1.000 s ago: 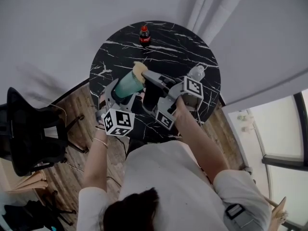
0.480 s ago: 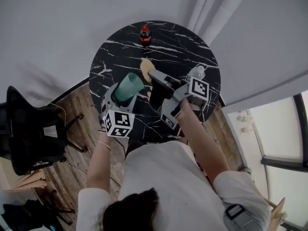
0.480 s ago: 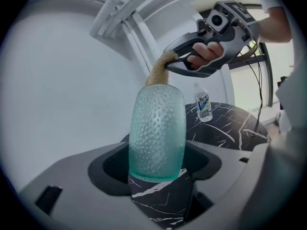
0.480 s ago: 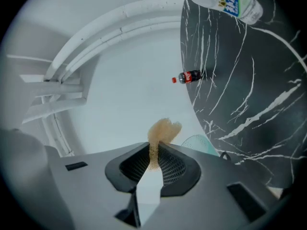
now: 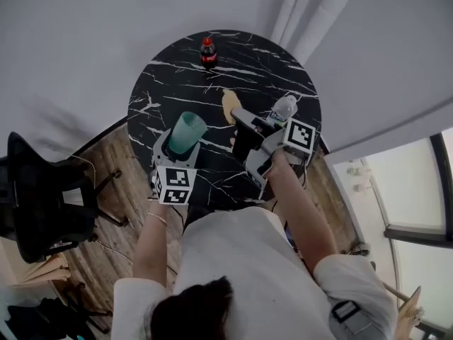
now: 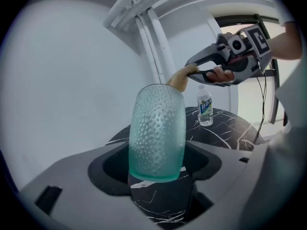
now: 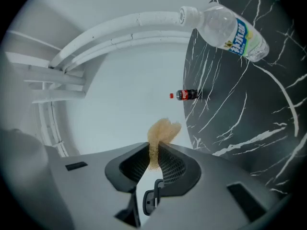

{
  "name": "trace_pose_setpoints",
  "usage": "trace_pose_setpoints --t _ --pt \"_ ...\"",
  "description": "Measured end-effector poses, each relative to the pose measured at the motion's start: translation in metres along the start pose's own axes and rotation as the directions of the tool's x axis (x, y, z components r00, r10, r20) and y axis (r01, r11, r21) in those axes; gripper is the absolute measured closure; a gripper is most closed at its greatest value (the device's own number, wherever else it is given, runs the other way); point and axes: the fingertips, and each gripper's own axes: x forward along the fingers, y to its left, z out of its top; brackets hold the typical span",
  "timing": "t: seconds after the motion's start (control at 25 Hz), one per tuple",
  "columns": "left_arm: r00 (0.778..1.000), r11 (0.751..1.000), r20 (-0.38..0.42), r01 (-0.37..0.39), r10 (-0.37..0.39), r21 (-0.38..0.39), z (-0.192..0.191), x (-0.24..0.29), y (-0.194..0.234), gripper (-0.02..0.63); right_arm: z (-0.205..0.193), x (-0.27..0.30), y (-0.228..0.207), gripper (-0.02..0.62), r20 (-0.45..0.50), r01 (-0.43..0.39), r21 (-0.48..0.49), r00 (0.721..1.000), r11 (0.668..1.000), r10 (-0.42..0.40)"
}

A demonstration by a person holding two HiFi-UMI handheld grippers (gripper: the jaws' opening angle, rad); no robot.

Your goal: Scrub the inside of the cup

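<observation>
The left hand-held gripper (image 5: 181, 147) stands wide, clamping the green cup (image 6: 157, 131) low on its wall, long axis upright, mouth up. Beyond the rim and to its right, clear of it, the right hand-held gripper (image 7: 153, 150) pinches the tan sponge (image 7: 163, 130).

Both grippers are grey; the left gripper (image 5: 180, 147) and right gripper (image 5: 235, 113) each carry a white cube (image 5: 175, 185) printed with black square markers; the pads (image 7: 173, 166) are black and ribbed, and a thin black cable (image 6: 261, 102) hangs from the right one. The person wears a white short-sleeved shirt (image 5: 233, 261); a thin bracelet (image 5: 157, 218) circles the left wrist; a dark tag (image 5: 347, 310) sits on the right sleeve.
</observation>
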Motion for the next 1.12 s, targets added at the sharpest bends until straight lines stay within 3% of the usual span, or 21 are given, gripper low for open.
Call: trace_pose_setpoints --t 0.28,0.44,0.72,0.84,1.12 --pt "0.999 0.997 0.015 -0.030 0.031 -0.074 0.001 -0.004 -0.005 0.281 0.012 -0.019 -0.015 0.528 0.018 0.098 -0.147 0.995 0.984 -0.096" --pt "0.999 0.995 0.034 -0.033 0.036 -0.093 0.007 -0.009 -0.008 0.281 0.016 -0.028 -0.030 0.528 0.024 0.189 -0.286 0.981 0.939 -0.191" --pt "0.996 0.983 0.068 -0.047 0.061 -0.179 0.019 -0.018 -0.004 0.281 0.016 -0.040 -0.061 0.528 0.053 0.356 -0.571 0.915 0.740 -0.400" --pt "0.993 0.983 0.095 -0.052 0.070 -0.178 0.030 -0.023 -0.004 0.281 0.014 -0.043 -0.074 0.528 0.060 0.382 -0.659 0.885 0.648 -0.461" --pt "0.981 0.983 0.175 -0.053 0.084 -0.175 0.061 -0.032 0.001 0.281 0.011 -0.046 -0.103 0.526 0.080 0.408 -0.782 0.815 0.472 -0.573"
